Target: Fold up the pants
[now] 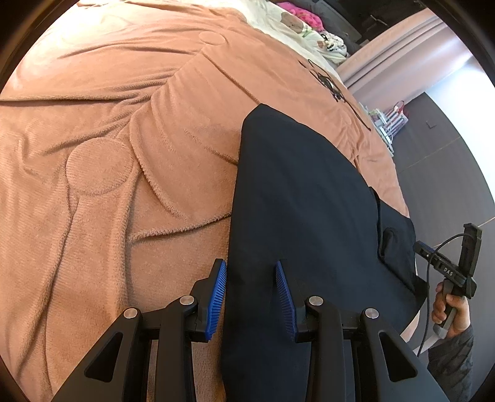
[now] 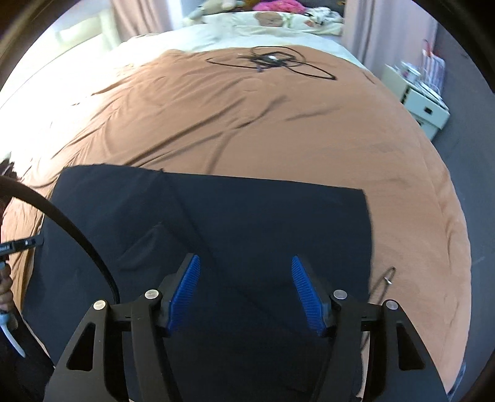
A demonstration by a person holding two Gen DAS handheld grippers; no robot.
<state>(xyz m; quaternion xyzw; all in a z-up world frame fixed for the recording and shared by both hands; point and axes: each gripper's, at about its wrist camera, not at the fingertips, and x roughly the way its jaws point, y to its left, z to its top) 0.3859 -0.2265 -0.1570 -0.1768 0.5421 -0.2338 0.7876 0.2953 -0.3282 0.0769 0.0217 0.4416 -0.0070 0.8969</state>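
On the bed's brown blanket (image 2: 247, 130) lies one pair of dark pants (image 2: 247, 216), spread flat near its edge. My left gripper (image 1: 250, 278) is partly open above the fabric with nothing pinched, and my right gripper (image 2: 246, 272) stands wide, holding nothing.

Counted: 1 pair of dark pants (image 2: 216, 222) lying on 1 bed. 1 brown blanket (image 1: 123, 123) covers that bed. 1 tangle of black cable (image 2: 272, 60) lies on the blanket at its far end. 2 grippers: the left gripper (image 1: 250, 269), the right gripper (image 2: 246, 266), each with 2 blue-padded fingers (image 2: 185, 287). 1 white box (image 2: 428, 108) stands on the floor beside the bed. 1 bear-print pillow (image 2: 272, 20) at the head.
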